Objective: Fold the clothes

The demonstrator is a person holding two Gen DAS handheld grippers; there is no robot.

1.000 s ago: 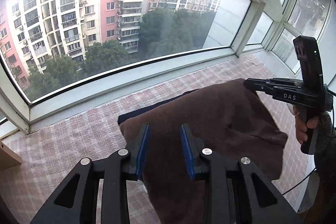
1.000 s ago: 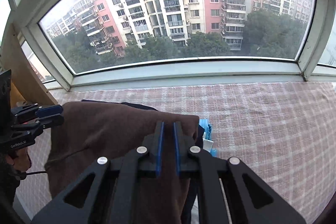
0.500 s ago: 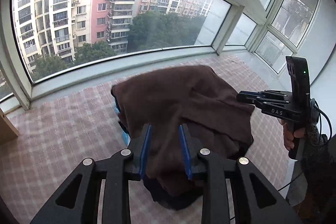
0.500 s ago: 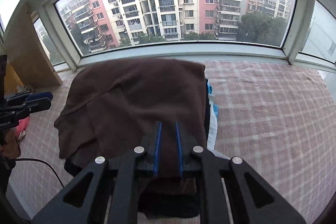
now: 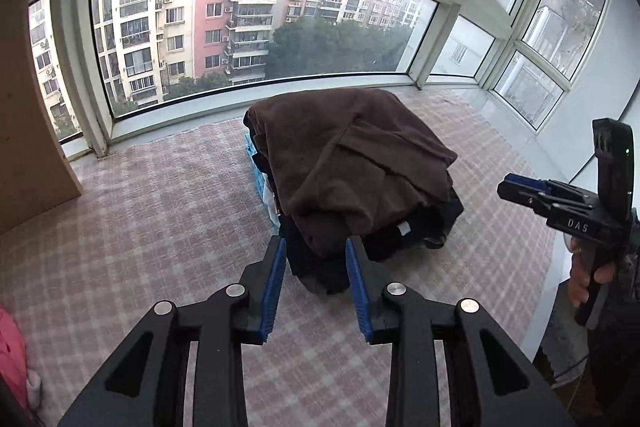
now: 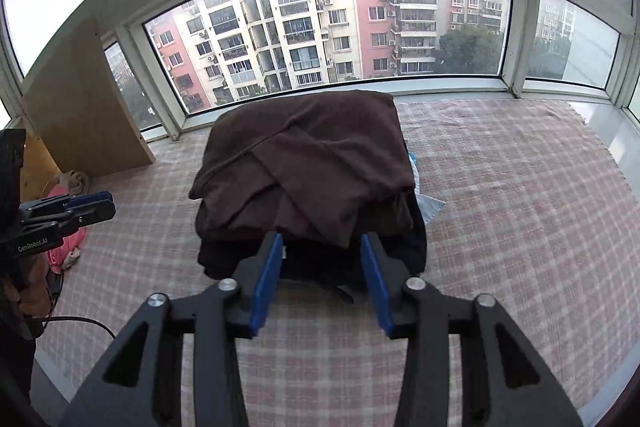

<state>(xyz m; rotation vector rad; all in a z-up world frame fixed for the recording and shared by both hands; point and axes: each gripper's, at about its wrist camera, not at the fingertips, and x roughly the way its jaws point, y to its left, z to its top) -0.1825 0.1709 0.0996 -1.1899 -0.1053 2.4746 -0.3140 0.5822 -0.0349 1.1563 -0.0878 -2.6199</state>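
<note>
A folded brown garment [image 5: 352, 155] [image 6: 312, 163] lies on top of a pile of dark clothes [image 5: 420, 223] [image 6: 312, 263] on the pink checked cover. My left gripper [image 5: 316, 245] is drawn back from the pile's near edge. Its jaws are opening, and no cloth is pinched between the blue pads. My right gripper [image 6: 320, 241] is also back from the pile, jaws opening and empty. Each gripper shows in the other's view: the right gripper [image 5: 506, 187] to the pile's right, the left gripper [image 6: 106, 205] to its left.
The pink checked cover [image 5: 140, 219] [image 6: 500, 207] spreads over the window platform. A blue and white garment [image 5: 256, 167] [image 6: 430, 205] sticks out beside the pile. A wooden board [image 5: 28, 147] [image 6: 84, 107] leans at the left. Pink clothing [image 6: 66, 247] lies below it. Windows close the far side.
Both grippers let go of the brown garment and pulled back and up from it. The garment now rests on the pile. The right jaws went from nearly shut to apart.
</note>
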